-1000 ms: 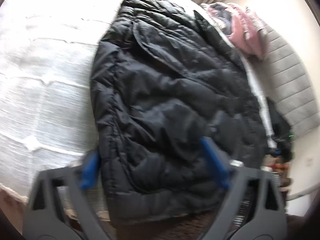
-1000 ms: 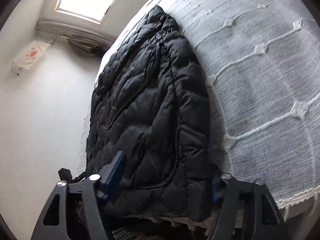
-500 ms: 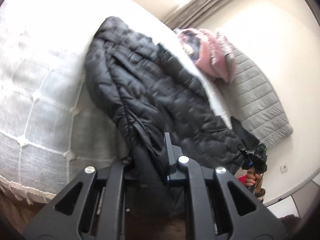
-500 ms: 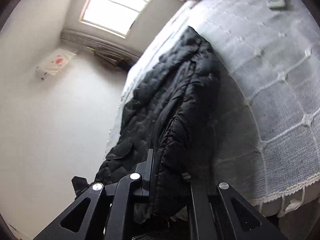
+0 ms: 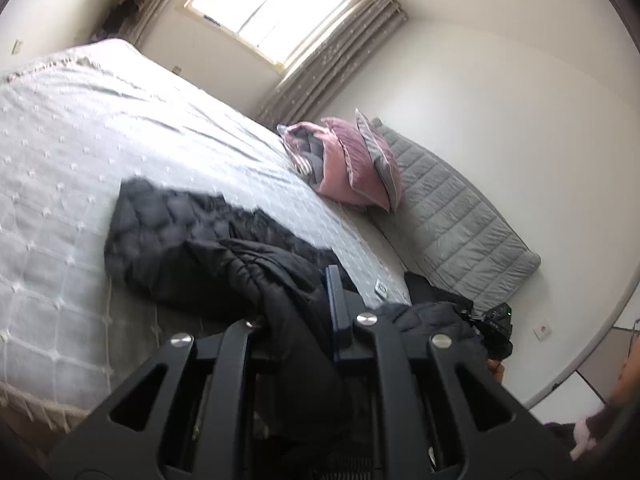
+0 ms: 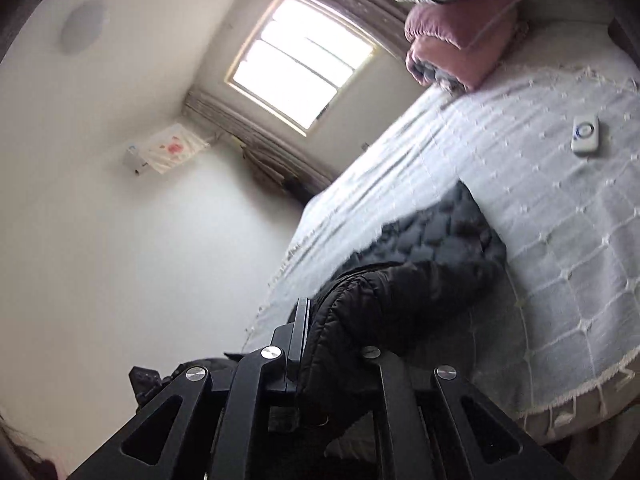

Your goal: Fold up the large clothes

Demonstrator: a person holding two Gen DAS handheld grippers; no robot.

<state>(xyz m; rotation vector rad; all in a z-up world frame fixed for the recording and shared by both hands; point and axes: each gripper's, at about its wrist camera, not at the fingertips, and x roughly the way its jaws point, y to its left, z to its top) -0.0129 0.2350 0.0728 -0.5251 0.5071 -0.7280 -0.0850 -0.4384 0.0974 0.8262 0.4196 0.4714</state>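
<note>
A black quilted puffer jacket (image 5: pixel 192 236) lies partly on the white bed (image 5: pixel 80 128), its near hem lifted off the cover. My left gripper (image 5: pixel 298 312) is shut on one hem corner, the fabric bunched between its jaws. In the right wrist view the same jacket (image 6: pixel 432 240) rises from the bed (image 6: pixel 560 220) to my right gripper (image 6: pixel 336 340), which is shut on the other hem corner. The far collar end still rests on the bedspread. The other gripper (image 5: pixel 496 320) shows at the right of the left wrist view, holding jacket fabric.
Pink and grey pillows (image 5: pixel 348 164) lean on a grey quilted headboard (image 5: pixel 452 216). A small white remote (image 6: pixel 586 134) lies on the bedspread. A bright window (image 5: pixel 272 12) with curtains is behind. The bed's fringed edge (image 6: pixel 580 392) is close below.
Both grippers went from open around the jacket's hem to shut on it, then rose, lifting the near end of the jacket off the bed as the views tilted up toward the window.
</note>
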